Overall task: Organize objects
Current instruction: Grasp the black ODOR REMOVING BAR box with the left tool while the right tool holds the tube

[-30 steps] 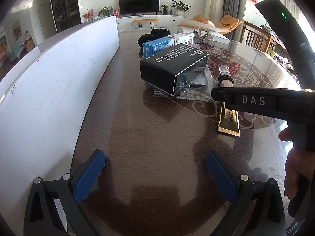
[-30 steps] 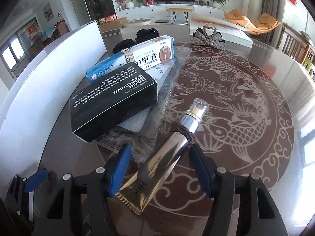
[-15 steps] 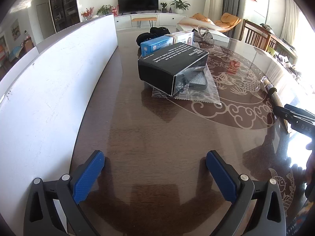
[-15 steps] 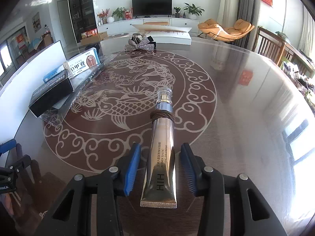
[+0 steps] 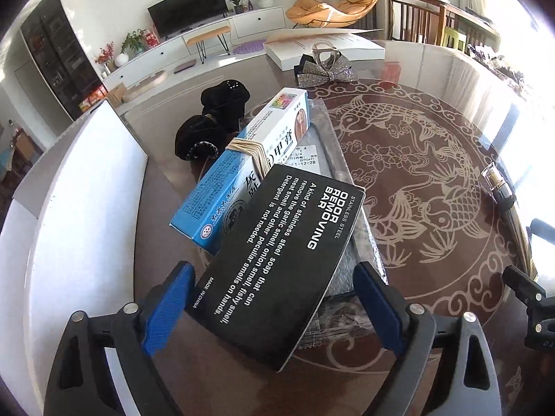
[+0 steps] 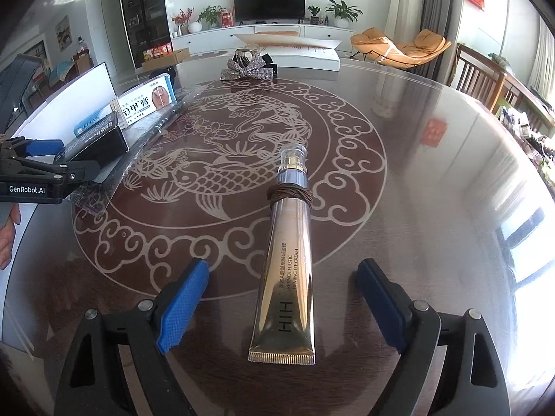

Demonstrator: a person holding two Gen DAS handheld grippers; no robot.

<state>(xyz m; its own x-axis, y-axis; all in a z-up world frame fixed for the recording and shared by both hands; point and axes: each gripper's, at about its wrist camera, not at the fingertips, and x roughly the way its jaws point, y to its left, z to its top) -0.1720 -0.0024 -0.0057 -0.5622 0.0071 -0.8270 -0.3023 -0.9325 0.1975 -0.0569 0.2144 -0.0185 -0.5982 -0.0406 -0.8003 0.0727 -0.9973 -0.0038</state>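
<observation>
On the glossy brown desk (image 6: 433,208), a gold cream tube (image 6: 289,260) lies released between the right tool's (image 6: 281,298) spread fingers; the left tool (image 5: 272,301), also spread, straddles a black cardboard box (image 5: 277,260).

Black box (image 5: 277,263) between spread left gripper (image 5: 274,298) fingers (image 5: 166,308), atop blue carton (image 5: 242,173)

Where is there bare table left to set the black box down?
Bare tabletop lies right of the gold cream tube, out to the table edge, and on the fish medallion between the tube and the silver bow. It is crowded at left: black box, blue-and-white carton and plastic bag pile beside the white board.
</observation>
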